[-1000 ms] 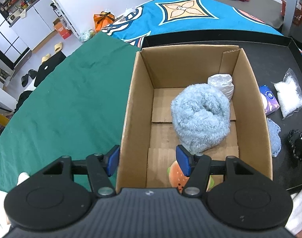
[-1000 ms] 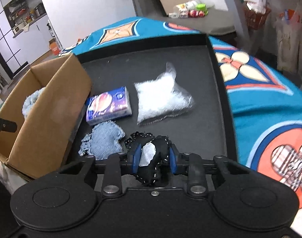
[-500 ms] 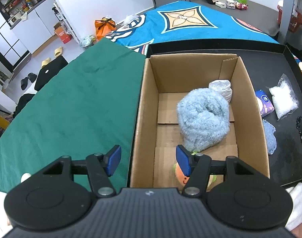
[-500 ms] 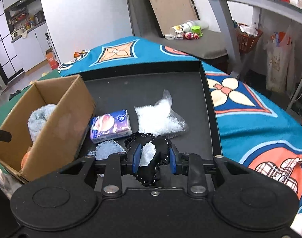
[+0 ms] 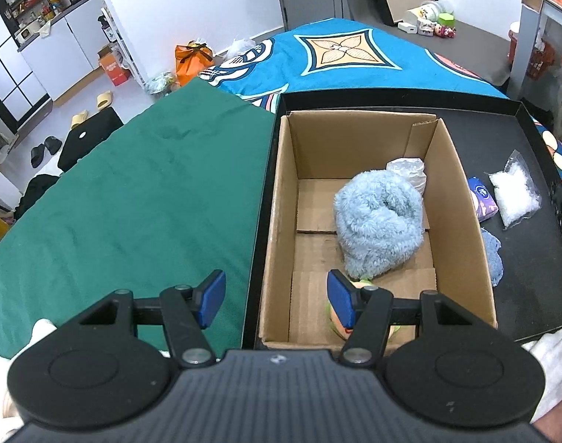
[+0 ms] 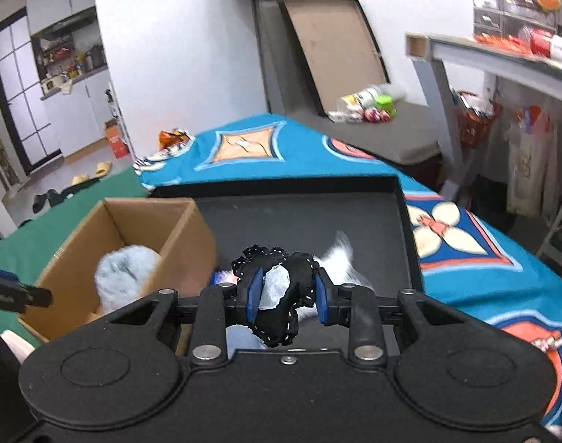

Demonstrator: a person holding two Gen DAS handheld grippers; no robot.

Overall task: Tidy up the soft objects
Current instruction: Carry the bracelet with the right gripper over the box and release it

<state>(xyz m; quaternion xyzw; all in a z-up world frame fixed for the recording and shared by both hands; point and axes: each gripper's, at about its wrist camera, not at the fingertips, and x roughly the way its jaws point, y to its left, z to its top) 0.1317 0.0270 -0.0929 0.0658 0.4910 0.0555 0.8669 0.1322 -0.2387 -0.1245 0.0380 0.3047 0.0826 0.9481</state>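
A cardboard box stands in a black tray. In it lie a fluffy light-blue item, a crumpled clear bag and an orange and green plush toy. My left gripper is open and empty, above the box's near left wall. My right gripper is shut on a black lacy fabric piece, held up above the tray, right of the box.
On the tray right of the box lie a purple tissue pack, a clear bag of white filling and a blue cloth. A green cloth covers the surface to the left; a patterned blue spread lies around the tray.
My right gripper has lifted the black fabric piece off the tray and risen well above it. My left gripper has pulled back and up from the box, still open.
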